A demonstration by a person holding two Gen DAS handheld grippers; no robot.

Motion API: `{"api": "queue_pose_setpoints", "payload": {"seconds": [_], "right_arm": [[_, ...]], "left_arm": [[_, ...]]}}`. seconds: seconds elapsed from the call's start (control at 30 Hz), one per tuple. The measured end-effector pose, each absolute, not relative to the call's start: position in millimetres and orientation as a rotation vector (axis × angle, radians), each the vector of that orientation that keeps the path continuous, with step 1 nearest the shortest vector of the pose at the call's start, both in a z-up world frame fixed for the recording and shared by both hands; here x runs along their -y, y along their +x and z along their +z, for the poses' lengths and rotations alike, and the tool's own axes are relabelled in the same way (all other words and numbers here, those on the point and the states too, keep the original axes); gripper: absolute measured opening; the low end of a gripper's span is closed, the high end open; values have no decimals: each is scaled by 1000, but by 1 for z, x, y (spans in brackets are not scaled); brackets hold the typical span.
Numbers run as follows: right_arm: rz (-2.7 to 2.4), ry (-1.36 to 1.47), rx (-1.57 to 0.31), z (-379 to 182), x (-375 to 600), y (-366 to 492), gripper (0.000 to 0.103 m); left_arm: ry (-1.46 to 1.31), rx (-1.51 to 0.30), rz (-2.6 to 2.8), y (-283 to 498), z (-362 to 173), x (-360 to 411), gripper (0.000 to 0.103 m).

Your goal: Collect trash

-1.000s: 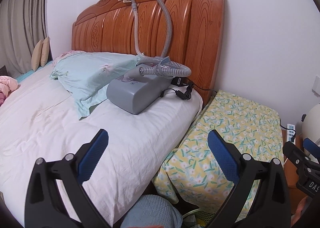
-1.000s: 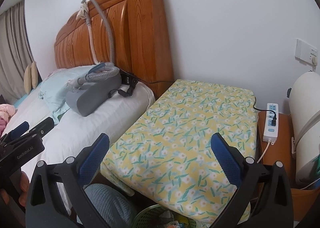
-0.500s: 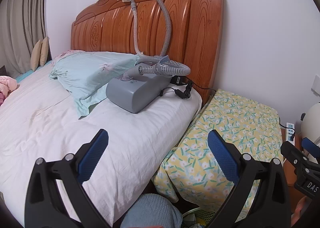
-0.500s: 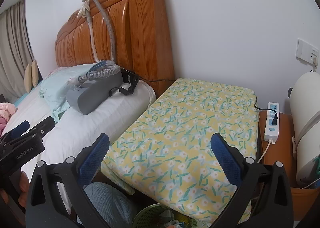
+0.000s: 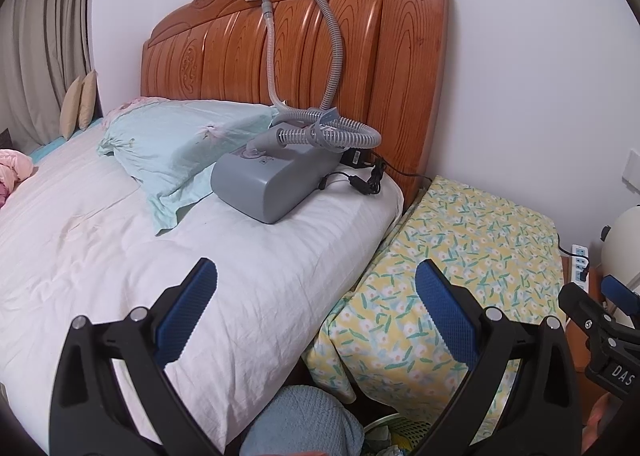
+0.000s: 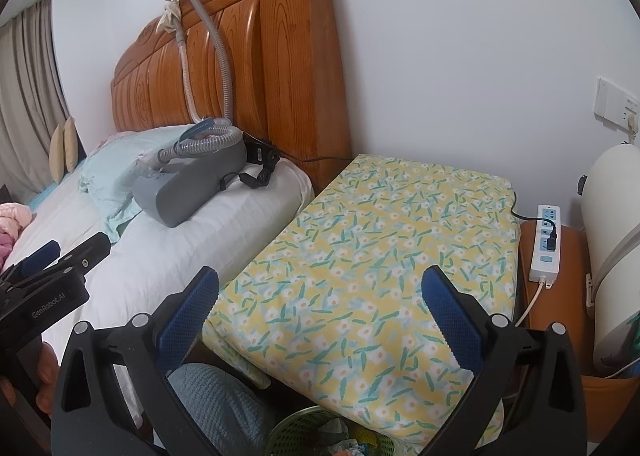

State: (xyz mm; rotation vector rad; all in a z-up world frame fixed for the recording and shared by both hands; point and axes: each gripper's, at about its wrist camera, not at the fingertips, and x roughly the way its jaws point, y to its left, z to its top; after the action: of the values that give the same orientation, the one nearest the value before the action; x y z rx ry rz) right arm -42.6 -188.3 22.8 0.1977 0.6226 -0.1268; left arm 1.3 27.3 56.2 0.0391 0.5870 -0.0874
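A green mesh waste basket with bits of trash in it sits at the bottom edge, on the floor between the bed and the floral-covered stand; its rim also shows in the left wrist view. My left gripper is open and empty, held over the bed's corner. My right gripper is open and empty above the near end of the floral cover. Each gripper shows in the other's view: the right gripper at the right edge, the left gripper at the left edge.
A grey machine with a ribbed hose lies on the white bed by a pale green pillow and wooden headboard. A power strip and white appliance stand right. Blue-grey knitted cloth lies beside the basket.
Both views have drifted only slightly, and a little more of the green basket shows at the bottom. Both grippers have stayed open and empty.
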Motion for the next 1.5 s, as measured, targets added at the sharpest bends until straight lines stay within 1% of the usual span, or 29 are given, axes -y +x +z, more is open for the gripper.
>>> {"api": "queue_pose_setpoints", "payload": {"seconds": [1.5], "right_arm": [[-125,203,-628,21,190,-41,101]], "left_arm": [[39,-595,-88,1,54,-31,95]]}}
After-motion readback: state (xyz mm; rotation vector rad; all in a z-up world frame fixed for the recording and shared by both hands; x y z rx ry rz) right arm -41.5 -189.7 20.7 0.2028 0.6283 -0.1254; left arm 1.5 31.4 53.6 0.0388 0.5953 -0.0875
